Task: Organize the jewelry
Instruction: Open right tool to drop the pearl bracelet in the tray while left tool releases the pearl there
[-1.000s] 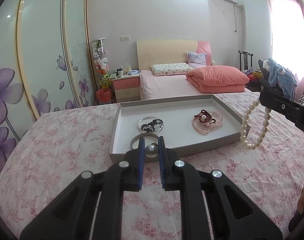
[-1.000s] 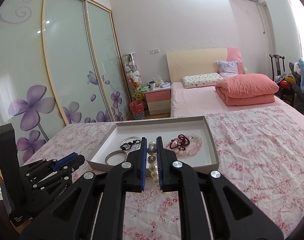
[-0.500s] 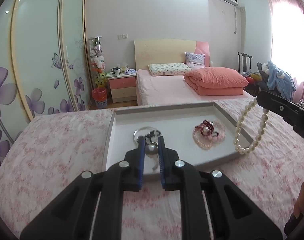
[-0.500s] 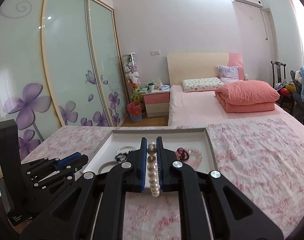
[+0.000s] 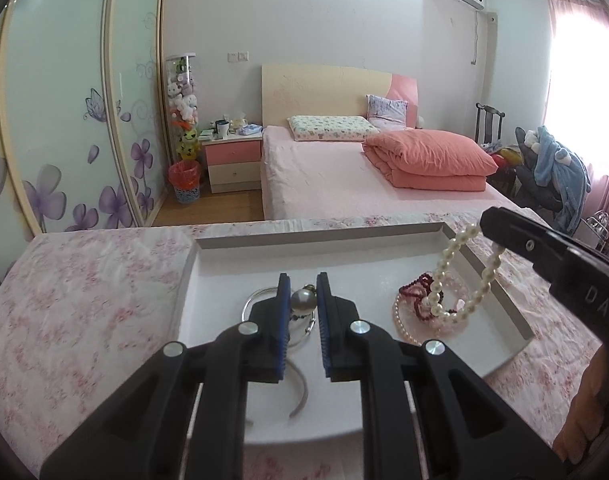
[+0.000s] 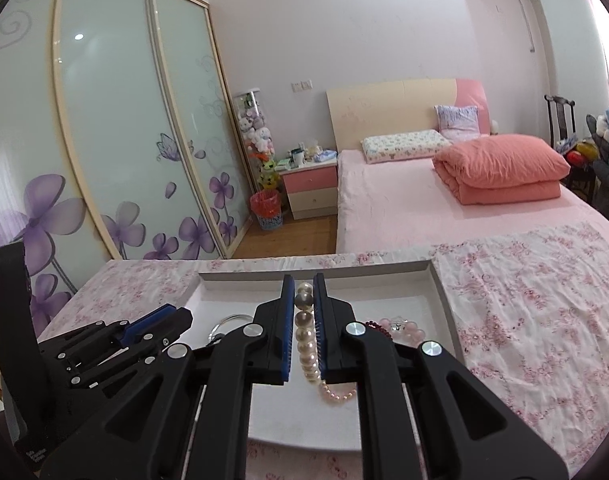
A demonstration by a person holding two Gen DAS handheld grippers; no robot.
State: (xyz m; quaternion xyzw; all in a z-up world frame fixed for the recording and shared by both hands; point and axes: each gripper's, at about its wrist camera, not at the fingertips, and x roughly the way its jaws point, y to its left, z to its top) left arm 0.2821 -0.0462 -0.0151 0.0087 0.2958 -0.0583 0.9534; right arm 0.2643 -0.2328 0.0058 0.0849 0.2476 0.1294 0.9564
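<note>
The left gripper (image 5: 303,280) reaches level and forward over the near half of the white tray (image 5: 304,238), its blue-padded fingers (image 5: 283,292) narrowed on a grey pearl bead (image 5: 303,299) pinched between their tips. Below it a silver bangle (image 5: 252,298) lies on the tray floor, and a grey curved band (image 5: 302,390) lies nearer the front edge.

The right gripper (image 6: 303,282) comes in from 3 o'clock in the left wrist view, tilted down toward the tray's right side. Its fingers (image 6: 289,296) are clamped on a white pearl bracelet (image 5: 466,276), which hangs as a loop with its lower end over the pink bead bracelet (image 5: 408,326) and dark red bead bracelet (image 5: 418,284) at the tray's 3 o'clock. The tray sits on a pink floral bedspread (image 5: 88,300).
</note>
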